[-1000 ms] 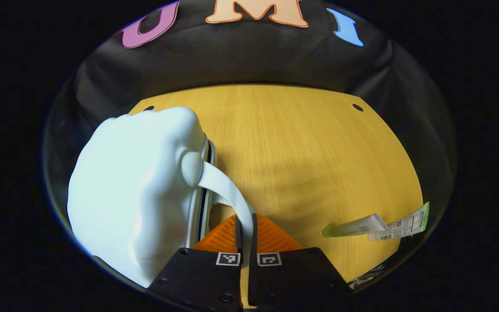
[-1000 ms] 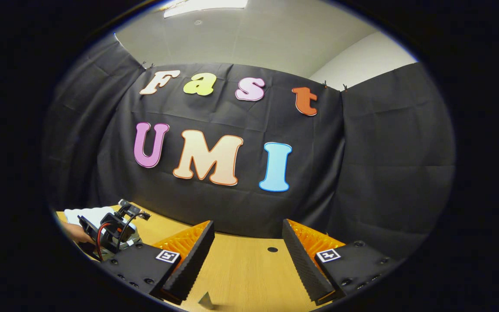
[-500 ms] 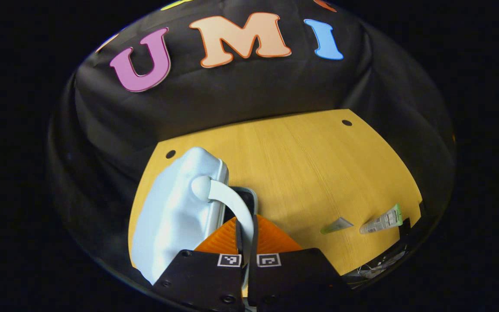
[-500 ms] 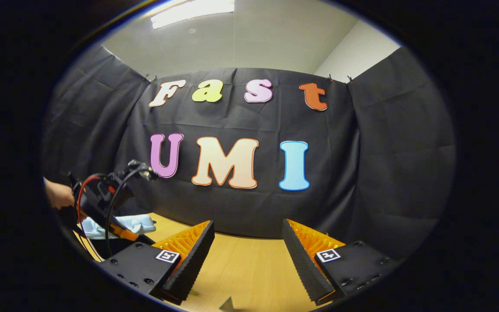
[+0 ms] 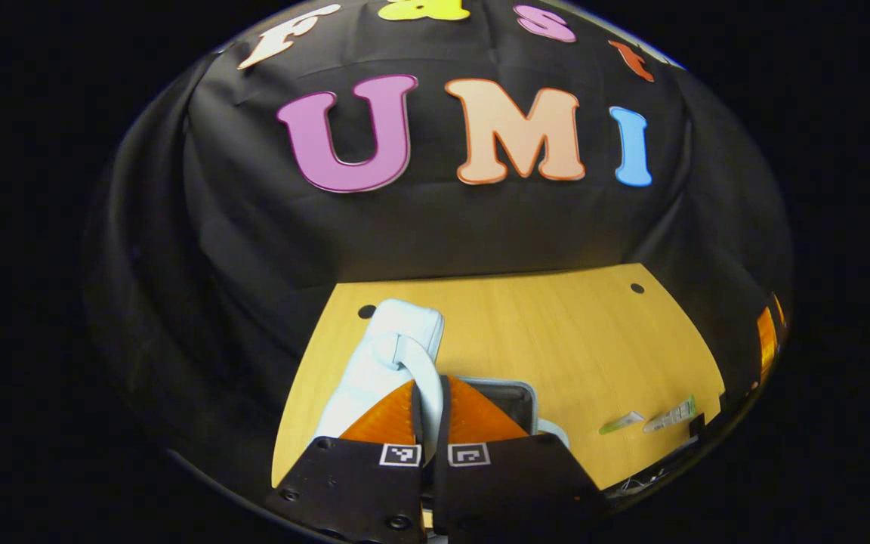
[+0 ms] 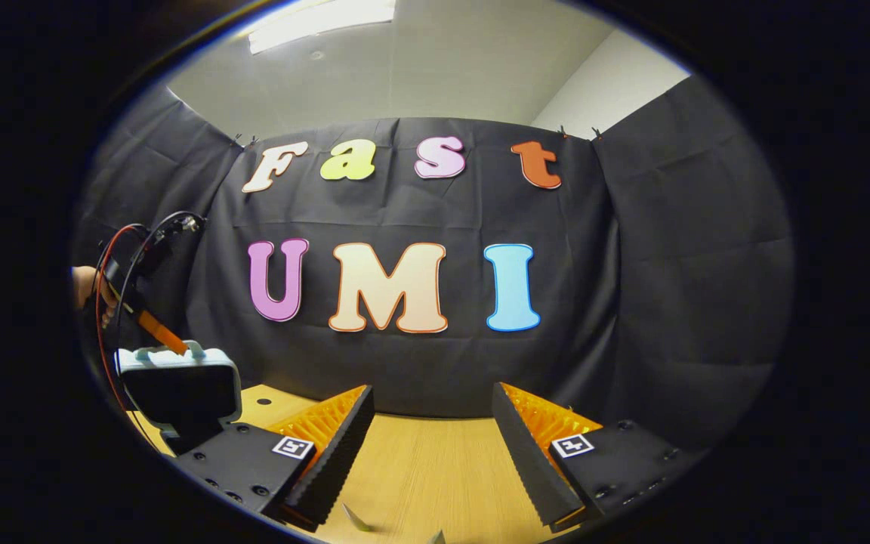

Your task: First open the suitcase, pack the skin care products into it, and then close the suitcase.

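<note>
Left gripper view: up high, looks down at table (image 5: 556, 332), suitcase (image 5: 374, 370) close. Right gripper view: low, faces far wall; shares suitcase (image 6: 178, 385), table (image 6: 420, 468).

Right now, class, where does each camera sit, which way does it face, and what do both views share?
Left gripper view: rides the left hand-held gripper, looking down at the table; its fingers pinch the suitcase handle.
Right gripper view: rides the right hand-held gripper, facing the booth wall; fingers apart.
Shared: the suitcase lid, the table.
</note>
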Action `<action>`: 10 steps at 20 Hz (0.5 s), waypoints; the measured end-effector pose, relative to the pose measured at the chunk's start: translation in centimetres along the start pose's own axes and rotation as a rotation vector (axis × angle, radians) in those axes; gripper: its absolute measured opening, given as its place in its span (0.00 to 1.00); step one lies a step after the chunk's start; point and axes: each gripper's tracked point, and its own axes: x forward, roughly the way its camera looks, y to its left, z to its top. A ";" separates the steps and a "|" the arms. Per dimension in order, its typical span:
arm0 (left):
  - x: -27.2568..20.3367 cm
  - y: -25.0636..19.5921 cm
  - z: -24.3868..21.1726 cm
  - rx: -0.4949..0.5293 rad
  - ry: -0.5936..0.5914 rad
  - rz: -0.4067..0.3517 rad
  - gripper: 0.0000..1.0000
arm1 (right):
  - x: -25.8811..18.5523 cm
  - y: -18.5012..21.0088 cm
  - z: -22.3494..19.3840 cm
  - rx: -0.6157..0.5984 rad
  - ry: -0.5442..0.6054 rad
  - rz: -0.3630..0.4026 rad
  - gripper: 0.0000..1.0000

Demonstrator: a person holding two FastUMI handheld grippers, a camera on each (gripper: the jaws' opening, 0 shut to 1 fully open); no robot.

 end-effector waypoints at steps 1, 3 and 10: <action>0.0 1.9 0.3 0.000 -0.015 0.015 0.00 | 0.3 0.5 0.0 -0.006 0.003 -0.004 0.98; 0.0 5.6 0.7 0.005 -0.046 0.052 0.00 | 0.9 1.6 0.1 -0.003 0.006 -0.014 0.98; 1.8 14.2 0.7 -0.020 -0.096 0.050 0.00 | 2.8 5.6 0.2 0.028 0.026 -0.065 0.98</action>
